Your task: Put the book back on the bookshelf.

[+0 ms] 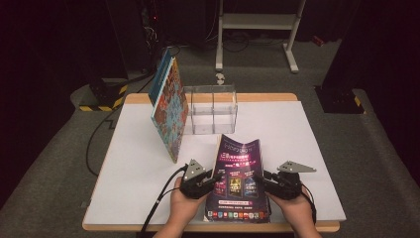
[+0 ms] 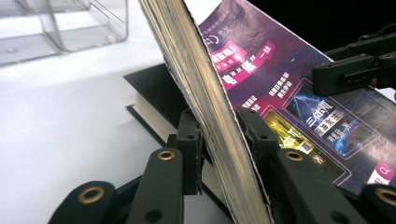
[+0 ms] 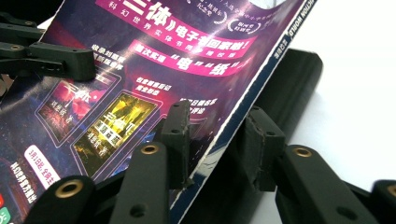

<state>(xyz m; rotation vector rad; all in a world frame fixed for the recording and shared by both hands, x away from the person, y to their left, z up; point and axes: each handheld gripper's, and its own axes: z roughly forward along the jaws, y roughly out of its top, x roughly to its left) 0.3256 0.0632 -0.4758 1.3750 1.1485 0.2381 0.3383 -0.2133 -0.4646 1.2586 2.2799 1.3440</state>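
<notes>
White rectangular tabletop w/ a wood edge carries everything; grey carpet floor around it, dark room behind, a white metal frame stand at the back. At the far-left of the tabletop a big blue-and-orange patterned book stands tilted, leaning against a clear plastic two-bay organiser box. My thing is the purple glossy softcover magazine, at the near edge between my hands, lying over a black hardcover book w/ cream page edges. My left tongs are closed most of the way on the magazine's left page edge, pads pressing both sides of the stack; that edge is lifted off the black book. My right tongs straddle the right edge by the spine, nearly shut; the near pad touches the cover, but I can't tell if the far pad is pressing yet. To do this well, I'd say: seat the right grip fully before lifting, keep both hands level so the floppy pages don't sag or fan out, raise slowly, and go toward the organiser w/o knocking the leaning book.
</notes>
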